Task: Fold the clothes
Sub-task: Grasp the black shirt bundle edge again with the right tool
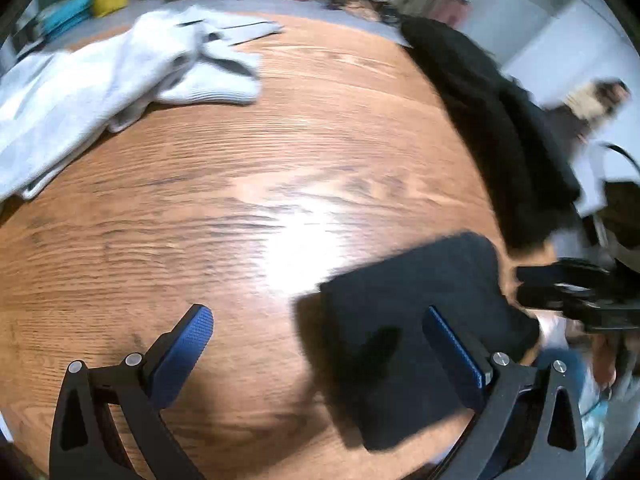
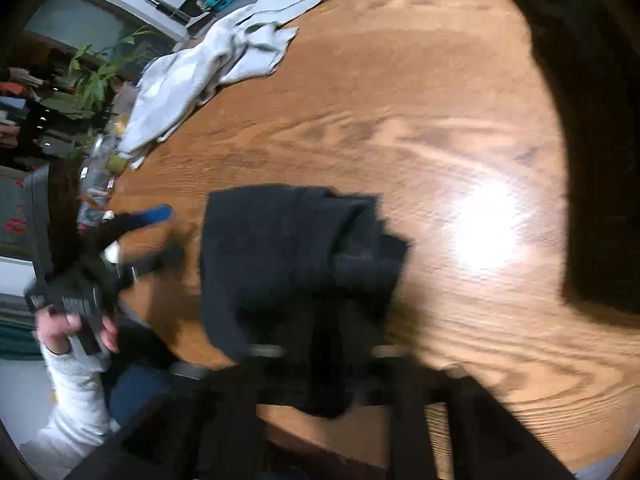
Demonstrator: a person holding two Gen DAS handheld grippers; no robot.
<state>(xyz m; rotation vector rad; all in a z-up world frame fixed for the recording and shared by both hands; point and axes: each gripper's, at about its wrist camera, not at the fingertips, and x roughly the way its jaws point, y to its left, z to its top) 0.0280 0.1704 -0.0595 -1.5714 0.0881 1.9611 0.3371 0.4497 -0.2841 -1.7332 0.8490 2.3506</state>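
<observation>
Here we are at the wooden table (image 1: pixel 248 184), and the dark folded garment (image 1: pixel 420 300) sits close to its near edge, a thick, squared-off bundle lying flat on the wood. The left gripper (image 1: pixel 320 344) hangs above the table with its two blue-padded fingers (image 1: pixel 184 356) spread wide and nothing between them; one pad is over bare wood beside the dark bundle, the other over the bundle itself. From the other side, the right gripper (image 2: pixel 324 356) is blurred and mostly buried behind the same dark cloth (image 2: pixel 296 272), so I cannot tell whether its fingers are pinching the fabric or merely standing around it. The person's left hand (image 2: pixel 76 332), in a pale sleeve (image 2: pixel 76 400), grips the left tool's handle just off the table's near edge. Across the table from the dark garment, a rumpled light grey garment (image 1: pixel 100 92) sprawls towards the far edge, well apart from it. Another mass of black cloth (image 1: pixel 492 128) lies heaped along the table's edge beyond the folded bundle.
</observation>
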